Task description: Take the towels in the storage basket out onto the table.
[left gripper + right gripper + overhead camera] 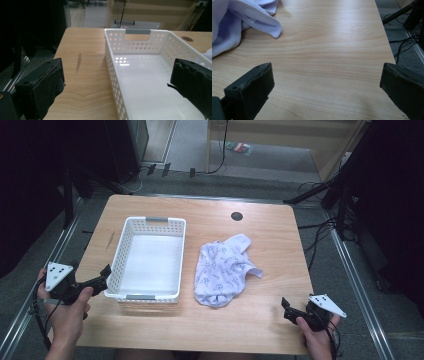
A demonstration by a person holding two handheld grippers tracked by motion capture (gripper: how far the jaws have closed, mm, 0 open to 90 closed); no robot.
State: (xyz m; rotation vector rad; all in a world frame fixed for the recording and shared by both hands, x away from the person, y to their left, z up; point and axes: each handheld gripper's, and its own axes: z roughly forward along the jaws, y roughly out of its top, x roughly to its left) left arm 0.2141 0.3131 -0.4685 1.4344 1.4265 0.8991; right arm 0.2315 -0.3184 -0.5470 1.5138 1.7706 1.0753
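Evidently nothing has been started: the crumpled cloth (223, 269) lies on the table (260, 315) at 3 o'clock of the empty white basket (150, 222). The left gripper (102, 279) and right gripper (287, 309) are held spread wide, grasping nothing.

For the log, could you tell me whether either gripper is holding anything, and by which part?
Nothing is held. The left gripper and the right gripper both have open, empty jaws; the cloth lies untouched beside the basket.

A white basket (150, 292) sits left on the table (260, 320); a crumpled cloth (222, 270) lies just right.
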